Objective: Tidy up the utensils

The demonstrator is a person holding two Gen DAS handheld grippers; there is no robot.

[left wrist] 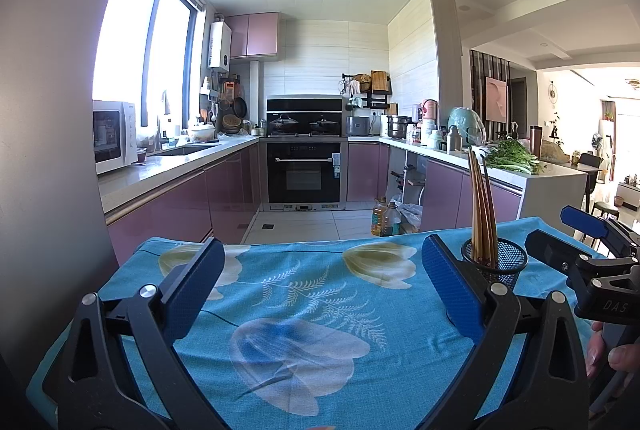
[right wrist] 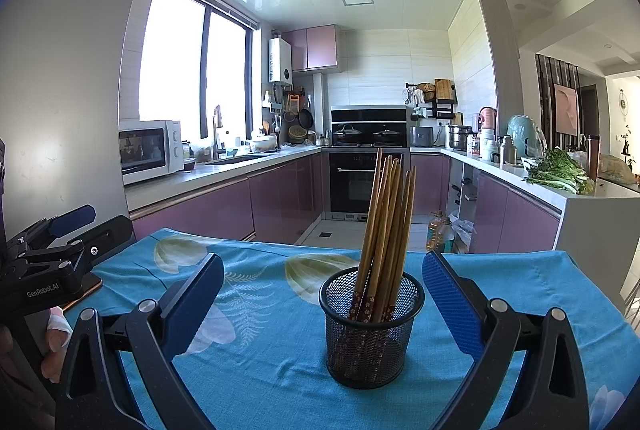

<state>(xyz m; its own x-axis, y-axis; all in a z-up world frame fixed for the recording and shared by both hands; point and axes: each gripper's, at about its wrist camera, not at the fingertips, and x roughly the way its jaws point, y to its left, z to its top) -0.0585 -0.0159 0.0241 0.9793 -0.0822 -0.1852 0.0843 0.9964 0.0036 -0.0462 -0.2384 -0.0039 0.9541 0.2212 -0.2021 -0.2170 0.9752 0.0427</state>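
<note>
While chopsticks stand, hand-held grippers gape level.

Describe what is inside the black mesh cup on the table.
The mesh cup holds a bundle of wooden chopsticks standing upright, patterned ends down. Their tips at the cup's bottom are obscured by the mesh.

Both the left gripper and right gripper have black frames, silver screws and blue textured pads.
</note>
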